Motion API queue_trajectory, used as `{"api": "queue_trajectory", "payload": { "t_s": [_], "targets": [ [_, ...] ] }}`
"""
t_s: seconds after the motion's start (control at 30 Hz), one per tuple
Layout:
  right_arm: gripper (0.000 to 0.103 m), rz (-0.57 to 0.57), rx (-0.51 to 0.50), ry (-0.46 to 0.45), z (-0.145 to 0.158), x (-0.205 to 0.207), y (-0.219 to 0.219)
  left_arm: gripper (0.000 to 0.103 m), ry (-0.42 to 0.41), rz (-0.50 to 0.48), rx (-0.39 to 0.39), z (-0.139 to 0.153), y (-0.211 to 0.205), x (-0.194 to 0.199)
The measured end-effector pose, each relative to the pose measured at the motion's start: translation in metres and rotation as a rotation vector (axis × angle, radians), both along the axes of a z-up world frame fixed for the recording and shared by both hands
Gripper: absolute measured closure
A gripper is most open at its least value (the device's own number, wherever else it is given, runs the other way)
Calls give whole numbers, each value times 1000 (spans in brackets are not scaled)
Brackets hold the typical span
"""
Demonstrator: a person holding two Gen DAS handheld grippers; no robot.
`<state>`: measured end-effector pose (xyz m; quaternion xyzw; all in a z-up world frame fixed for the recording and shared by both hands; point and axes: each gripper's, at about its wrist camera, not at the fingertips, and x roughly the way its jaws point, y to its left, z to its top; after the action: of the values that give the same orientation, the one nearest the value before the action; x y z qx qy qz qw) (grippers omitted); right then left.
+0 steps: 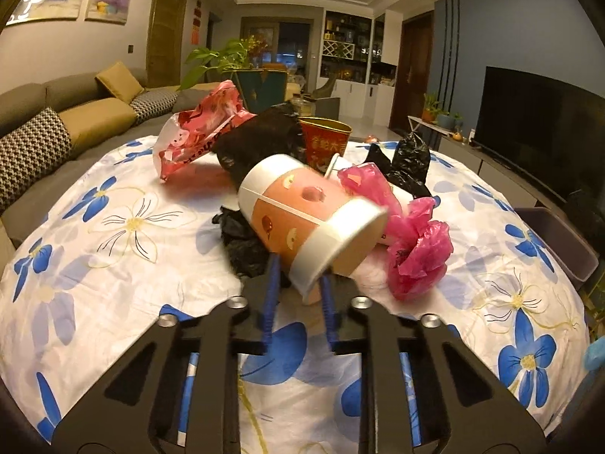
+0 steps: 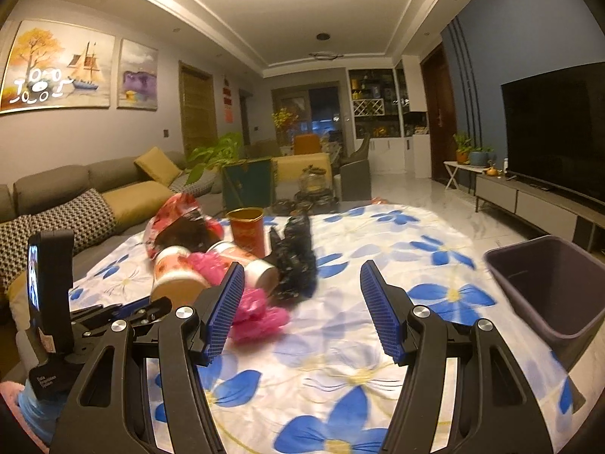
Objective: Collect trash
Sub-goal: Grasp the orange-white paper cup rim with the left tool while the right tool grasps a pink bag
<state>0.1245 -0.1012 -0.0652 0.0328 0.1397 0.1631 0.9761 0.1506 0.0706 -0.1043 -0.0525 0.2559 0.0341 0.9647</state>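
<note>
Left gripper: blue ribbed fingers drawn narrow and clamped on the white rim of an orange paper cup. The cup is held tilted, its open mouth turned toward the camera and to the right, its base pointing away. In the right wrist view the same cup is seen ahead and to the left of the right gripper, above the cloth.

Right gripper: fingers spread wide, nothing between them. Only the flowered tablecloth is seen in the gap.

Trash pile noted just beyond the held cup. Crumpled pink plastic bag to the right of the left fingers, close beside the cup; contact cannot be told. Black plastic bag under and left of the cup. A second black bag farther off to the right. Red printed bag with a dark bundle at its mouth, far left. Red and gold cup standing upright behind the pile. A second paper cup is seen lying on its side ahead of the right gripper's left finger.

Grey bin stands at the table's edge, to the right of the right gripper, open top, interior dark.
</note>
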Motion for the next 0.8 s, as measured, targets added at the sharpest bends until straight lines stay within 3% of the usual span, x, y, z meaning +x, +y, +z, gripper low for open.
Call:
{"api": "queue_trajectory", "payload": {
  "t_s": [0.1, 0.47, 0.8],
  "targets": [
    [40, 23, -8, 12, -4, 4, 13, 101, -21, 0, -2, 2, 5, -4],
    [50, 86, -56, 72, -21, 23, 53, 101, -139, 7, -38, 24, 30, -39],
    [62, 91, -101, 164, -31, 48, 69, 101, -152, 38, -91, 28, 51, -45]
  ]
}}
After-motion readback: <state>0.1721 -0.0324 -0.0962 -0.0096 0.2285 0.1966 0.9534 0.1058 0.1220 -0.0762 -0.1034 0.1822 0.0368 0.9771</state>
